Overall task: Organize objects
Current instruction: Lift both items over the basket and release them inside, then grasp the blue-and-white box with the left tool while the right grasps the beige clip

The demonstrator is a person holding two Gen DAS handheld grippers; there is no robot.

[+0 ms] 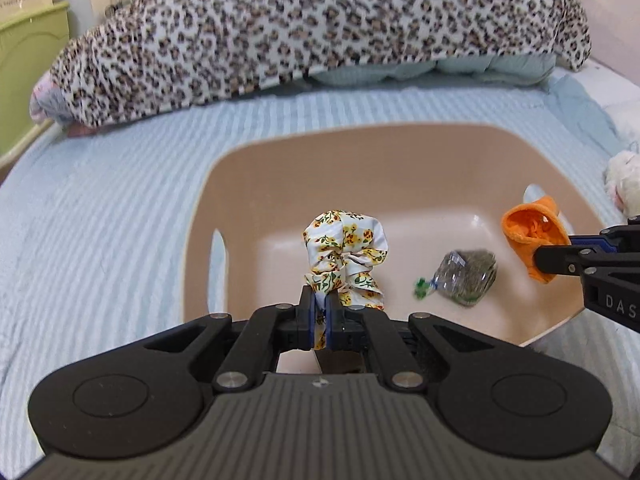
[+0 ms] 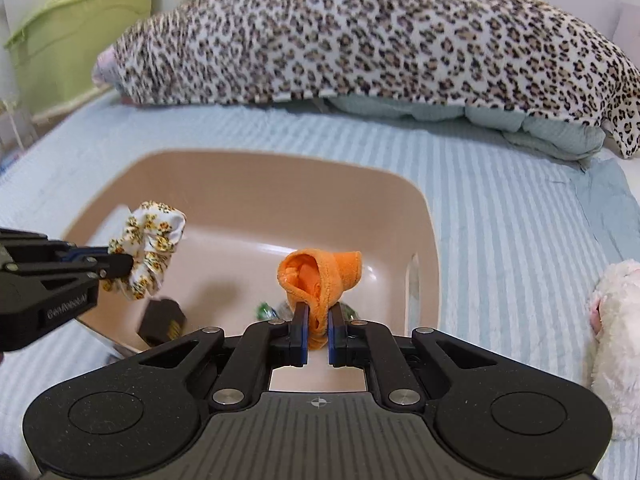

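My left gripper (image 1: 320,304) is shut on a floral scrunchie (image 1: 344,248) and holds it over the beige plastic tub (image 1: 360,152). It also shows at the left of the right wrist view (image 2: 120,266), with the scrunchie (image 2: 150,248). My right gripper (image 2: 318,312) is shut on an orange cloth pouch (image 2: 320,276) above the tub (image 2: 240,184); it shows at the right of the left wrist view (image 1: 538,258), with the pouch (image 1: 532,236). A small clear bag with a green tie (image 1: 466,278) lies on the tub floor. A dark small box (image 2: 162,320) lies in the tub's near left corner.
The tub sits on a striped light-blue bedspread (image 1: 100,200). A leopard-print blanket (image 1: 280,32) lies across the far side. A white plush toy (image 2: 616,340) lies to the right of the tub. A green storage bin (image 2: 80,40) stands at the far left.
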